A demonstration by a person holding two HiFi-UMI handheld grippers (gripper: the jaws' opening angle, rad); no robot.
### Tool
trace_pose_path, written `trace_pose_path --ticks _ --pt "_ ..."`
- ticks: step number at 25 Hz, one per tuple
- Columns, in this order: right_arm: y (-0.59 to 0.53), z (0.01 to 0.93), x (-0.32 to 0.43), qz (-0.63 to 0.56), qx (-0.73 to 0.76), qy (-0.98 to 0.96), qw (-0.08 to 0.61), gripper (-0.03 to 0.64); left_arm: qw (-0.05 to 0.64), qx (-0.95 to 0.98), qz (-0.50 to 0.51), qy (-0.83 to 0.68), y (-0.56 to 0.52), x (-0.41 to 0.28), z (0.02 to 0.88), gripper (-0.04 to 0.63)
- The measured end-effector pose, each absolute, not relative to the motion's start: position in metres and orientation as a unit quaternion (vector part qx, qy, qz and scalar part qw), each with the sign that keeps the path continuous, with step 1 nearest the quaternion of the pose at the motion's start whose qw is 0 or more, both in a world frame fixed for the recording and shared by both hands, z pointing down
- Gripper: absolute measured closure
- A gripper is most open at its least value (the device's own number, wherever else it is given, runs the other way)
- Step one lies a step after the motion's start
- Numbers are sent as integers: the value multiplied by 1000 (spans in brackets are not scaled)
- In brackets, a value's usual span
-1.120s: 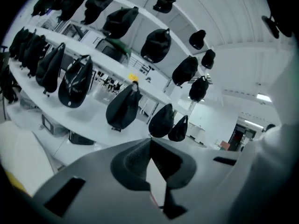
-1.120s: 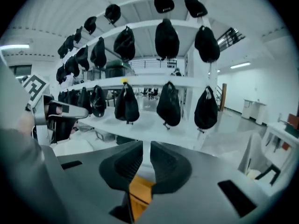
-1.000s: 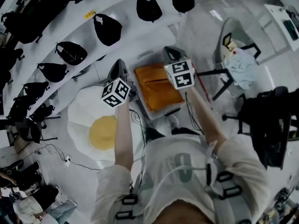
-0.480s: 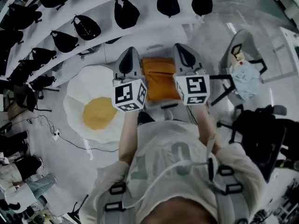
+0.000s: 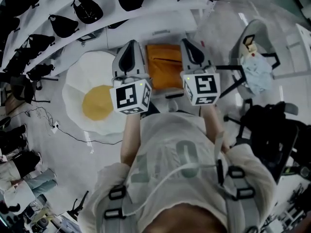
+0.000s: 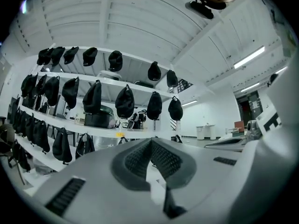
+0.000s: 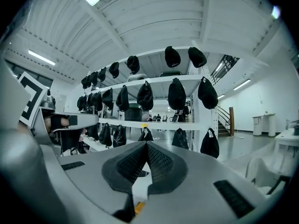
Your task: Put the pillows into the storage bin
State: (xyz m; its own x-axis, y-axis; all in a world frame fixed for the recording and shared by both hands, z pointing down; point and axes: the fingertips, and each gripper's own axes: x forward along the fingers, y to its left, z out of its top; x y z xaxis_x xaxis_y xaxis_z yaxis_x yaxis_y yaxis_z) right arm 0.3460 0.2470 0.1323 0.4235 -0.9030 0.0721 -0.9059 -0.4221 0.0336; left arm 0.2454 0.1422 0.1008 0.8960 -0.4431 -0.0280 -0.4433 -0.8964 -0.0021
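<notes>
My left claw [image 5: 130,45] and right claw [image 5: 188,42] are pinched shut and held level, so I carry nothing. The white-and-yellow fried-egg pillow [image 5: 97,101] lies on the floor beside the orange rectangular bin [image 5: 164,67].

Left tongs [image 6: 150,143], jaws together and empty, before white shelves [image 6: 105,131] of black bags [image 6: 125,101].

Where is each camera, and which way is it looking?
Head view: on the person's head, looking down at egg pillow, orange bin, forearms, chest, left gripper and right gripper.
Left gripper view: on the left gripper, facing level along its shut jaws at shelves of black bags.
Right gripper view: on the right gripper, facing level along its shut jaws at the same shelves.
Shared: both gripper views see those shelves.
</notes>
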Motion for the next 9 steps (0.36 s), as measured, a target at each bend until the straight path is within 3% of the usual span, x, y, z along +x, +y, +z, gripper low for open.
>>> trace_pose_path --ticks 9 --pt "219 114 333 9 837 -547 16 609 -10 -978 18 209 130 239 91 589"
